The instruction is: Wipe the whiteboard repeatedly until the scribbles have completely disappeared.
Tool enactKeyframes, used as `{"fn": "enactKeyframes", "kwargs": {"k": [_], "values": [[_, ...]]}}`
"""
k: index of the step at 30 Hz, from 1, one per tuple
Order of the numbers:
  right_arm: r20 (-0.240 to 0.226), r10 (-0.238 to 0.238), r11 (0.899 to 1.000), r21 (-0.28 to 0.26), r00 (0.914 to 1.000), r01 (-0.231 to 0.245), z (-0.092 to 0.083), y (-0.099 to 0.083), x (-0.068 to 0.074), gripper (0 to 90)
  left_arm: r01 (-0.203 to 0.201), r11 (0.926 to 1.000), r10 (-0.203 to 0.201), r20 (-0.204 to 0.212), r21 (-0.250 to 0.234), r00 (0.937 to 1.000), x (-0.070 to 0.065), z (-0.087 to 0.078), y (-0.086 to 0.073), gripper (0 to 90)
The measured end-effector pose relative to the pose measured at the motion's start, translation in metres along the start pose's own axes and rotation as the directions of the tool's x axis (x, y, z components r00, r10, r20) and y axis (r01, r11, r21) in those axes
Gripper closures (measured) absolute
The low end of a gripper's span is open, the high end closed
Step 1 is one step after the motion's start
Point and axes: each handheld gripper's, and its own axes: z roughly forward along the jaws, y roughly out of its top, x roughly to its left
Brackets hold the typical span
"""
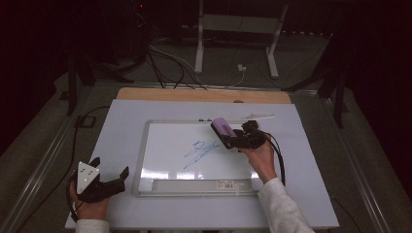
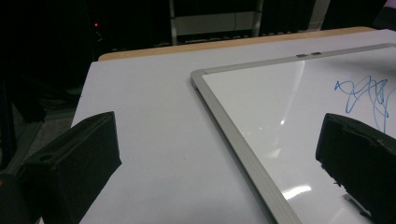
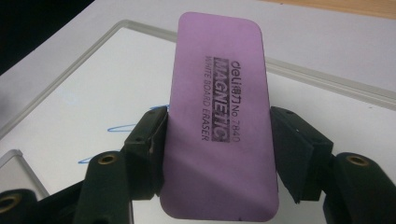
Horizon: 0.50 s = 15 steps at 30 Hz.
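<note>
The wiping has not begun, as far as the pictures show: the blue scribble [image 1: 199,151] in the middle of the whiteboard [image 1: 160,177] looks whole, with no smeared or cleared patch in it. What seems done is the pick-up, since the right hand-held gripper [image 1: 232,138] has its jaws closed partway on the long sides of a purple eraser [image 1: 222,129], which it holds over the board's upper right part, just beside the scribble. Whether the eraser already touches the surface cannot be told. Left to do, by my reading, is to bring it onto the marks and rub them away. The left hand-held gripper [image 1: 109,167] rests on the table [image 1: 121,116] just left of the board, its jaws spread wide with nothing between them. Seen in the right gripper view, the eraser [image 3: 217,116] is a flat, rounded-corner block, pale purple, with dark printing along its face reading "MAGNETIC WHITE BOARD ERASER" and a maker's mark; it stands lengthwise out of the jaws. The board has a grey metal frame and a glossy white face that reflects the lights.
</note>
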Motion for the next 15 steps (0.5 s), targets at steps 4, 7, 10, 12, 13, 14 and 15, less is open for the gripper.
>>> {"fn": "enactKeyframes", "kwargs": {"k": [4,7,10,12,13,14,15], "values": [[-0.003,-0.011,1.000,0.007,0.9999,0.011,0.004,-0.001,0.004,40.0,0.001,1.0000,-0.001,0.000,0.000,1.0000,0.000,0.000,0.000,0.6],[-0.004,-0.020,1.000,0.018,0.9998,0.020,0.007,-0.003,0.007,40.0,0.000,1.0000,0.000,0.000,0.000,1.0000,0.000,0.000,0.000,0.6],[-0.004,-0.035,0.999,0.028,0.9994,0.035,0.010,-0.004,0.011,40.0,0.000,1.0000,0.000,0.000,0.002,1.0000,0.000,0.000,0.000,0.6],[-0.005,-0.047,0.998,0.037,0.9989,0.047,0.013,-0.005,0.013,40.0,-0.001,1.0000,0.001,0.000,0.002,1.0000,0.000,0.000,0.000,0.6],[-0.006,-0.049,0.998,0.038,0.9988,0.050,0.013,-0.006,0.014,40.0,-0.001,1.0000,0.001,0.001,0.001,1.0000,-0.001,0.000,0.000,0.6],[-0.006,-0.053,0.998,0.042,0.9986,0.053,0.015,-0.007,0.015,40.0,-0.003,1.0000,0.003,0.001,0.001,1.0000,-0.001,0.000,0.000,0.6],[-0.008,-0.059,0.997,0.050,0.9983,0.059,0.017,-0.008,0.017,40.0,-0.003,1.0000,0.003,0.001,0.001,1.0000,-0.001,0.000,0.000,0.6]]}}
